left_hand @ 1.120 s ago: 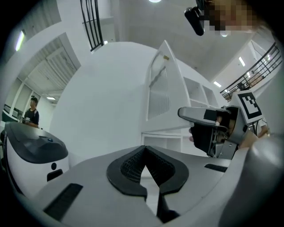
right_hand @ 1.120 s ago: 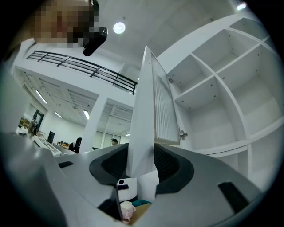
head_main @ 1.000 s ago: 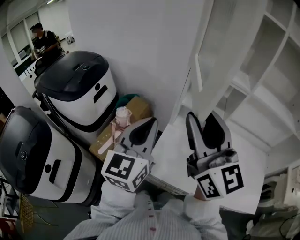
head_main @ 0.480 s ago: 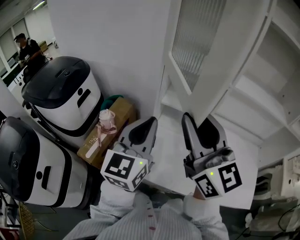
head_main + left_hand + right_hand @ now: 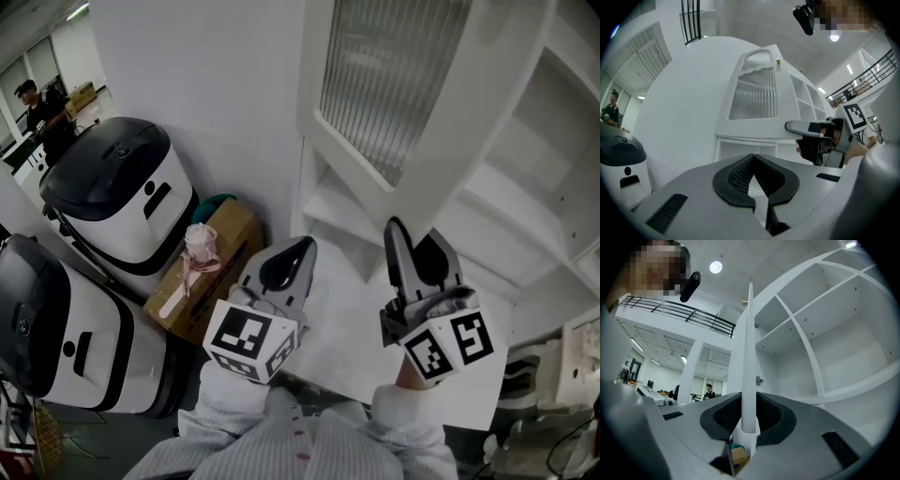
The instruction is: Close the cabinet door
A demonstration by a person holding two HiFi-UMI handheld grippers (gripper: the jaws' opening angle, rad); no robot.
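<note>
The white cabinet door (image 5: 412, 183), with a ribbed glass pane, stands open in front of the shelves (image 5: 530, 169). My right gripper (image 5: 413, 232) holds its lower free edge. In the right gripper view the door edge (image 5: 749, 357) runs upright between the pads of that gripper (image 5: 749, 401). The jaws are closing, and both pads sit against the edge. My left gripper (image 5: 302, 246) hangs to the left of the door, shut and empty. In the left gripper view its tips (image 5: 752, 157) meet, and the door (image 5: 754, 93) and the right gripper (image 5: 811, 137) lie beyond them.
A white ledge (image 5: 342, 314) lies under both grippers. Two white and black machines (image 5: 122, 187) (image 5: 42, 323) stand at the left by the white wall (image 5: 216, 103). A cardboard box (image 5: 220, 239) with a pink-taped item sits between them and the cabinet. A person (image 5: 33, 103) stands far back left.
The door has swung, so its glass face now shows where it was edge-on before. Both grippers moved with it, and the right jaws narrowed onto the door edge.
</note>
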